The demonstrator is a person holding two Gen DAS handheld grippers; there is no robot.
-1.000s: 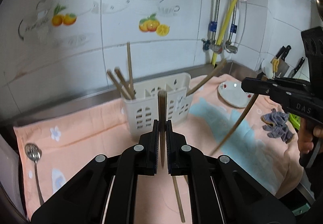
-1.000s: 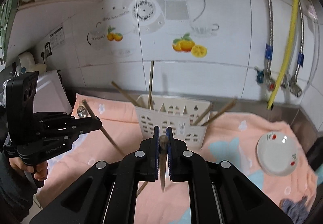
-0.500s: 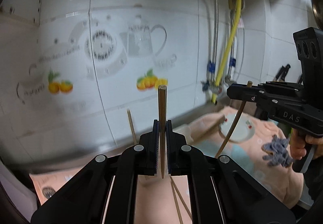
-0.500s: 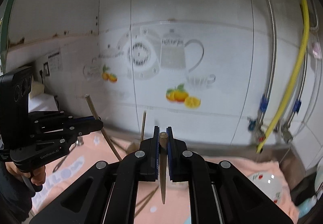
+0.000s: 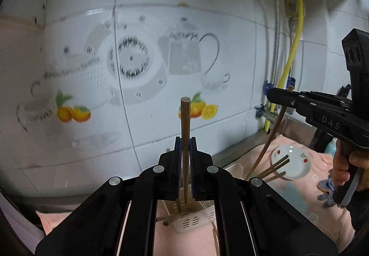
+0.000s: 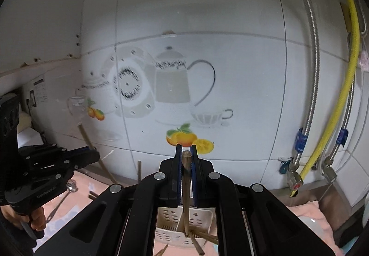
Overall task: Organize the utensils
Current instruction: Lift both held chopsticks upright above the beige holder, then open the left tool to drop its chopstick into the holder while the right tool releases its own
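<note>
My left gripper (image 5: 185, 142) is shut on a wooden chopstick (image 5: 185, 122) that stands upright, its lower tip over the white slotted utensil holder (image 5: 193, 221). In the right wrist view my right gripper (image 6: 186, 148) is shut on a second chopstick (image 6: 185, 177), which points down into the utensil holder (image 6: 170, 216). Several chopsticks (image 5: 274, 168) lean out of the holder. Each gripper shows in the other's view: the right gripper (image 5: 274, 94) with its chopstick (image 5: 269, 140), and the left gripper (image 6: 92, 155) with its chopstick (image 6: 85, 136).
The tiled wall (image 5: 143, 71) with teapot decals is close ahead. A yellow hose (image 6: 346, 94) and steel hoses run down at the right. On the pink towel (image 5: 322, 198) lie a white plate (image 5: 293, 161), a grey cloth (image 5: 325, 186) and a metal spoon (image 6: 69, 186).
Both grippers have risen with their chopsticks and come over the holder. The holder has slid from mid-frame to the bottom edge of both views, and the wall now fills them.
</note>
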